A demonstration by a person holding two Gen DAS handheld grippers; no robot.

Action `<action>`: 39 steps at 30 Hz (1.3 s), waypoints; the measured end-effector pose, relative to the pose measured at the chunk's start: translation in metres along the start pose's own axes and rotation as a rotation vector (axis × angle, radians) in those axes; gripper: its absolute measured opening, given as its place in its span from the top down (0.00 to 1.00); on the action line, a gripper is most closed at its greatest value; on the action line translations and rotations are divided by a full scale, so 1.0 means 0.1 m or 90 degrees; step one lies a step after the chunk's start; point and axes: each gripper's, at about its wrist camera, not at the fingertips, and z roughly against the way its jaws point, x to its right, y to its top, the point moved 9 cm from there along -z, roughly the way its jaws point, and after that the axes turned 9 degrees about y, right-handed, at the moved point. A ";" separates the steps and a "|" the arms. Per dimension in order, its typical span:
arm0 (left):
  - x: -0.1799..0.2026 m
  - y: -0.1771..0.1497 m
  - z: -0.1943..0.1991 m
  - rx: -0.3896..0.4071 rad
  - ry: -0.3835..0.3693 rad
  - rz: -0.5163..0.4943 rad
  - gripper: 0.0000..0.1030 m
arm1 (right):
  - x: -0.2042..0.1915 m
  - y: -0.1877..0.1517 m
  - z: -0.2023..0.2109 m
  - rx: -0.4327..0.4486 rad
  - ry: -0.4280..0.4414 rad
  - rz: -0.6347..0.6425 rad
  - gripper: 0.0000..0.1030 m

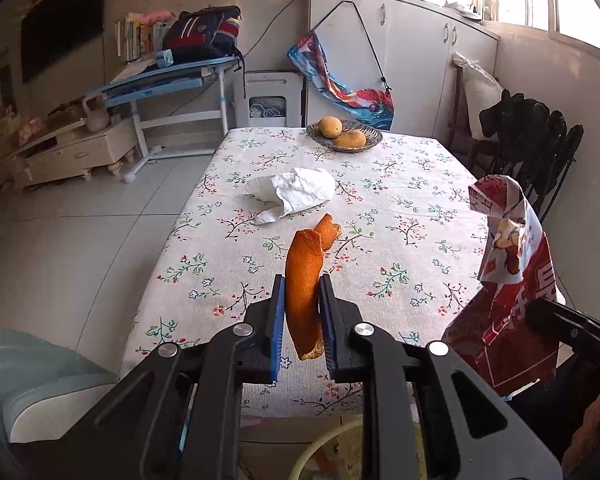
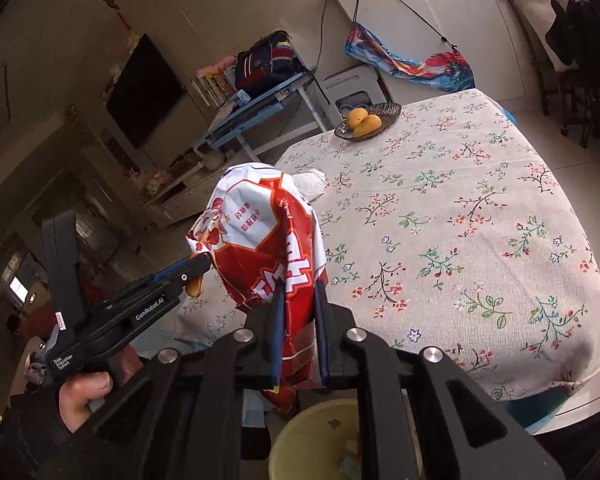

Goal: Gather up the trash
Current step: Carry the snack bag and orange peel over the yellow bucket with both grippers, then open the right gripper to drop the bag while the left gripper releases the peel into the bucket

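Note:
My left gripper [image 1: 301,280] is shut on a long orange peel [image 1: 302,292], held upright above the near edge of the floral-cloth table [image 1: 400,208]. A second peel piece [image 1: 327,230] lies on the cloth just behind it. Farther back rests a crumpled white tissue [image 1: 296,192]. My right gripper [image 2: 299,284] is shut on a red and white snack wrapper [image 2: 260,236], which hangs crumpled above its jaws and shows in the left wrist view as the wrapper [image 1: 508,264] at the right. A yellow bin [image 2: 300,432] stands below both grippers. The left gripper [image 2: 198,270] appears to the left of the wrapper.
A dark bowl of yellow fruit [image 1: 344,136] sits at the table's far end. A pale blue seat [image 1: 40,380] is at the near left. Black folding chairs [image 1: 540,140] and white cabinets [image 1: 400,40] stand at the right. A hand [image 2: 84,396] grips the left tool.

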 end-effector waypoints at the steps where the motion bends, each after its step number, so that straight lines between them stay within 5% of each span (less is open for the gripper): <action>1: -0.01 -0.01 0.02 0.001 0.000 0.001 0.84 | -0.01 -0.03 0.00 -0.005 0.002 0.000 0.86; 13: -0.05 -0.07 0.17 0.012 -0.001 0.007 0.84 | -0.17 -0.73 -0.16 -0.158 -0.001 0.019 0.86; 29: -0.03 -0.23 0.41 0.021 -0.005 -0.002 0.84 | -0.04 -1.46 -0.41 -0.358 -0.074 0.060 0.80; 33: -0.02 -0.26 0.45 0.020 -0.007 -0.006 0.84 | 0.02 -1.44 -0.37 -0.348 -0.087 0.048 0.75; 39: 0.05 -0.38 0.51 0.014 -0.016 -0.022 0.84 | 0.01 -1.19 -0.23 -0.263 -0.085 0.023 0.64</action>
